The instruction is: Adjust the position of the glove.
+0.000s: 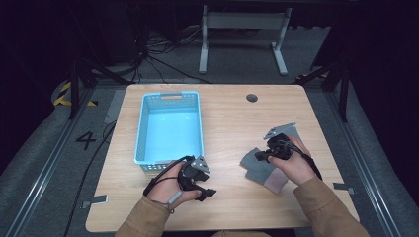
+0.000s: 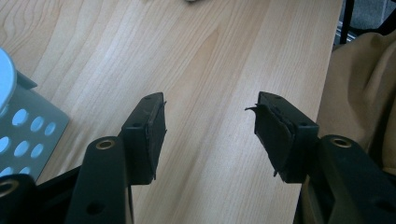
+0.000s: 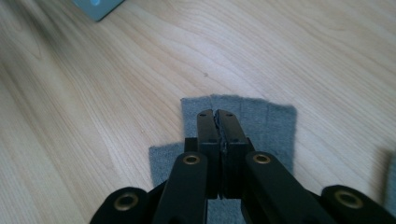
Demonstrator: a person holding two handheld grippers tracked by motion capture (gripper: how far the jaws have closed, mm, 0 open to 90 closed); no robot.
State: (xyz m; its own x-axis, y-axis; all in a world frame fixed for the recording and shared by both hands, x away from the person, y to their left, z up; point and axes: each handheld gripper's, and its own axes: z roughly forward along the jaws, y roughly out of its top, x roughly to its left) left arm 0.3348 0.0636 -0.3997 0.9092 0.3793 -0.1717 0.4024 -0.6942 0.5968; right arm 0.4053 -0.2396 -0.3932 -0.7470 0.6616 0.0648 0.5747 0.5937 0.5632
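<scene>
Lying flat on the table (image 1: 232, 123) at about 4 o'clock from its centre, a grey cloth (image 1: 257, 165) with a paler, pinkish corner toward the person is the thing we take as central. In the right gripper view we see the same grey cloth (image 3: 280, 121) spread beneath the right claw (image 3: 217, 114), whose two black jaws are pressed together. Whether any fabric is pinched between them we cannot tell. In the high view the right claw (image 1: 261, 156) sits over the cloth's 12 o'clock edge, held by the right hand (image 1: 296, 165) in a tan sleeve.

At 9 o'clock from the cloth, well apart from it, we find the left claw (image 1: 207, 193) in the left hand (image 1: 170, 190), just off the near end of a light blue perforated basket (image 1: 143, 128). In the left gripper view its jaws stand wide apart over bare wood, with nothing between them; the left claw (image 2: 209, 135) has a corner of the basket (image 2: 28, 126) at its 9 o'clock and a tan sleeve (image 2: 364, 93) at 3 o'clock.

A dark round grommet (image 1: 252, 98) sits at the table's 12 o'clock edge.
</scene>
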